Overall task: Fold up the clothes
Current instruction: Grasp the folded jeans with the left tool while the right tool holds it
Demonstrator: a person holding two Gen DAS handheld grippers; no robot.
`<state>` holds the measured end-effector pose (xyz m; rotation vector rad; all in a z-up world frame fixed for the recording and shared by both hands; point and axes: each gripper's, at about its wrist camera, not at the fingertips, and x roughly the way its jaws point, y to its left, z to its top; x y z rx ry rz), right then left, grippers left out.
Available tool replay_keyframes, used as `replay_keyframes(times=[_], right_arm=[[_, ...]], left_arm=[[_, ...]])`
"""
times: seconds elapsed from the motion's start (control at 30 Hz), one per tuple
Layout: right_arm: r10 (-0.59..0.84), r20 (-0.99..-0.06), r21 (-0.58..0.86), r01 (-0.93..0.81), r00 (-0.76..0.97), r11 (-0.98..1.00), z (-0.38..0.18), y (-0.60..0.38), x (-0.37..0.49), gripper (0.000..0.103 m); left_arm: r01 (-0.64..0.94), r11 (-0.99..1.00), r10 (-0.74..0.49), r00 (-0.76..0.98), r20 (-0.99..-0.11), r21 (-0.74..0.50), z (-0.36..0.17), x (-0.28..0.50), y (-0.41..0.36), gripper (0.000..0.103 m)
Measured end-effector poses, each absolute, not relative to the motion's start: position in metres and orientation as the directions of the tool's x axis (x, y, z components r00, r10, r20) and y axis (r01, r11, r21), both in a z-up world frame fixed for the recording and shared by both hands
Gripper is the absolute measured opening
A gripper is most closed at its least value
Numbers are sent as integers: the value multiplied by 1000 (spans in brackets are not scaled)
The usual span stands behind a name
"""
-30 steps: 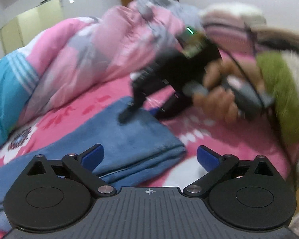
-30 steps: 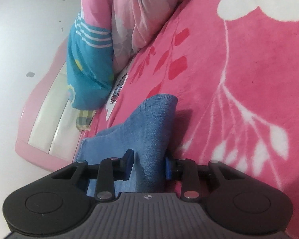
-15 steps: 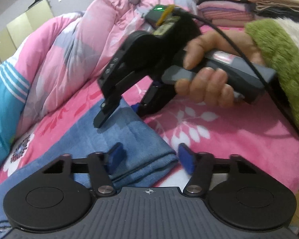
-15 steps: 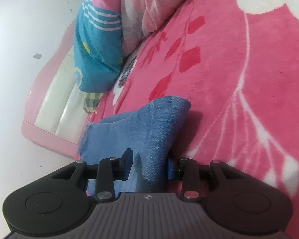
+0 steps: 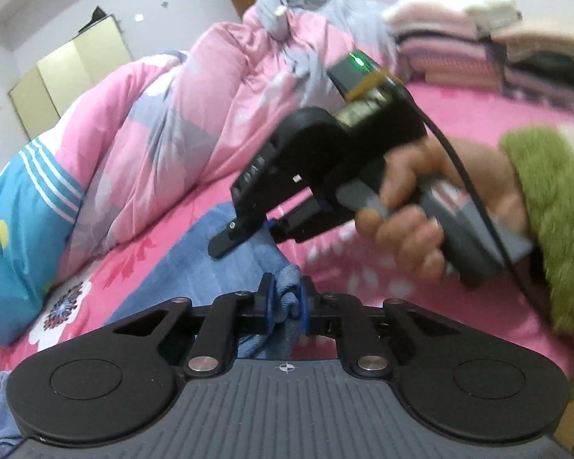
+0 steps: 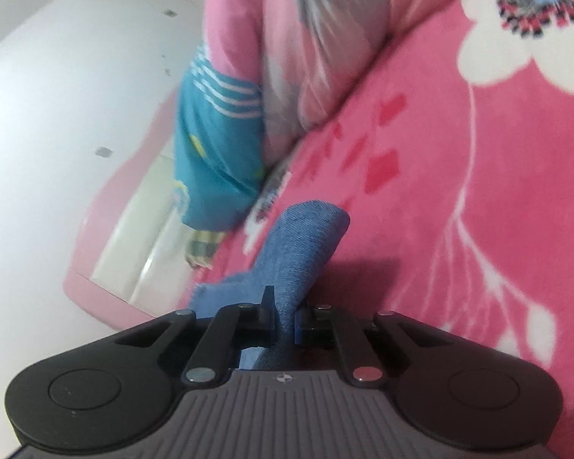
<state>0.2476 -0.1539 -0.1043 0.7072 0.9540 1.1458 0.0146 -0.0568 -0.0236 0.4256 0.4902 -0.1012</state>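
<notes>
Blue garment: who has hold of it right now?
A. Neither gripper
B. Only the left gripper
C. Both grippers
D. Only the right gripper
C: the left gripper has a bunched edge of the blue garment pinched between its pads, and the right gripper, its jaws closing, has a fold of the same cloth clamped between its own.

A bunched pink quilt (image 5: 180,134) lies along the far edge of the bed (image 6: 459,199), covered by a pink floral blanket. A cream cabinet (image 5: 76,72) stands against the wall.
</notes>
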Motion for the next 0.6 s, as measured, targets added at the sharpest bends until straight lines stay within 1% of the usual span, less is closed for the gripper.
replay_keyframes(times=[0.13, 0.2, 0.27, 0.43, 0.5, 0.53, 0.57, 0.6], right_arm=[[963, -226, 862, -430, 148, 268, -93, -181, 252, 8], [961, -220, 859, -432, 170, 273, -88, -204, 253, 8], [951, -226, 848, -439, 209, 298, -82, -235, 252, 8], [901, -248, 803, -445, 356, 396, -62, -339, 241, 8], [872, -277, 775, -442, 404, 451, -57, -377, 234, 8], [849, -311, 751, -438, 427, 495, -58, -387, 231, 8], [824, -345, 723, -434, 449, 538, -60, -397, 228, 11], [789, -400, 680, -426, 467, 597, -65, -400, 226, 18]], left_arm=[[244, 914, -63, 875, -480, 325, -12, 22, -71, 10], [295, 908, -121, 866, -486, 299, -8, 28, -85, 10], [357, 893, -193, 854, -484, 273, -3, 33, -104, 10], [525, 830, -406, 800, -442, 189, 6, 36, -164, 10], [573, 805, -463, 768, -443, 153, 1, 38, -185, 11], [592, 795, -483, 751, -450, 134, -5, 40, -195, 12], [606, 788, -493, 725, -481, 106, -14, 45, -201, 16], [617, 783, -501, 700, -509, 79, -22, 50, -206, 18]])
